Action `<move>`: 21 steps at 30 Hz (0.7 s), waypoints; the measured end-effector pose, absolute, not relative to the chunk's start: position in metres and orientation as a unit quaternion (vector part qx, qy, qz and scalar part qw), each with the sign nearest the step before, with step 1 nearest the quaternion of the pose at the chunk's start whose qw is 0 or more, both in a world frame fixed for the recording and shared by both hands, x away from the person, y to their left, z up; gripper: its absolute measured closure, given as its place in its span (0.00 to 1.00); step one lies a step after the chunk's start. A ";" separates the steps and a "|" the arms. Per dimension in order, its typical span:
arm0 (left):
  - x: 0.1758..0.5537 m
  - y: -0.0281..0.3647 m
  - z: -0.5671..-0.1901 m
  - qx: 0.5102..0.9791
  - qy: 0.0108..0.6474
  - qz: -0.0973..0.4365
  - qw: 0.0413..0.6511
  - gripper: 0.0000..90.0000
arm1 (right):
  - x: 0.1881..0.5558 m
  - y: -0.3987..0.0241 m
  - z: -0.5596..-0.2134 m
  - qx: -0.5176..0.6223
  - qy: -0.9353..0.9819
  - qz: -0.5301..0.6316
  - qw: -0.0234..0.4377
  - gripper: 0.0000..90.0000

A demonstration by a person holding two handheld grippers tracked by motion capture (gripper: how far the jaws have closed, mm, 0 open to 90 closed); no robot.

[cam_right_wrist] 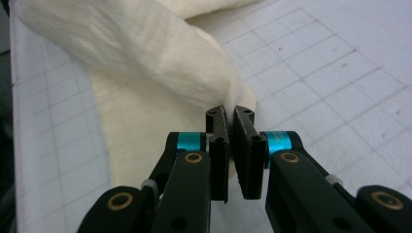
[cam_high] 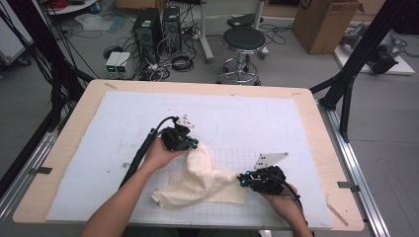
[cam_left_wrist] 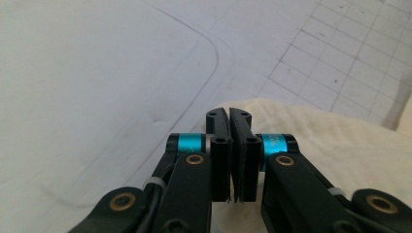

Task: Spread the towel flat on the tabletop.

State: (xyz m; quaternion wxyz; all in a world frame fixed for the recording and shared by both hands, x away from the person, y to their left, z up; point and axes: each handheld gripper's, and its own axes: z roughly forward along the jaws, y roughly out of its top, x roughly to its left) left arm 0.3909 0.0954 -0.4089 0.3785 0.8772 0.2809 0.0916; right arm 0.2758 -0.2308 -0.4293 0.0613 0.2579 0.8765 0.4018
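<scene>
Gridded white matting (cam_high: 123, 148) covers the counter; the cream cloth (cam_high: 197, 182) lies crumpled toward 6 o'clock. My left hand-held gripper (cam_high: 193, 143) pinches its 11 o'clock edge, my right hand-held gripper (cam_high: 242, 179) its 3 o'clock corner. Both grasps made; spreading or folding remains.

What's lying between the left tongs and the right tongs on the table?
In the high view, the cream cloth spans the stretch from the left tongs to the right tongs.

I see a cream cloth (cam_high: 195, 180), soft, matt weave; mat (cam_high: 123, 128) smooth white; table (cam_high: 79, 106) edge pale wood.
</scene>
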 end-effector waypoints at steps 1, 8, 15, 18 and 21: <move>0.389 0.101 -0.407 0.873 0.285 0.095 0.386 0.97 | 0.271 -0.233 -0.428 0.257 0.877 0.401 0.064 0.95; 0.376 0.138 -0.398 0.852 0.312 0.122 0.402 0.97 | 0.238 -0.255 -0.409 0.274 0.867 0.403 0.107 0.95; 0.357 0.160 -0.398 0.850 0.314 0.117 0.406 0.97 | 0.216 -0.259 -0.403 0.267 0.874 0.396 0.086 0.87; 0.347 0.170 -0.403 0.851 0.317 0.117 0.403 0.96 | 0.216 -0.256 -0.401 0.263 0.872 0.405 0.076 0.73; 0.342 0.177 -0.409 0.852 0.317 0.115 0.400 0.97 | 0.225 -0.256 -0.391 0.263 0.860 0.431 0.072 0.67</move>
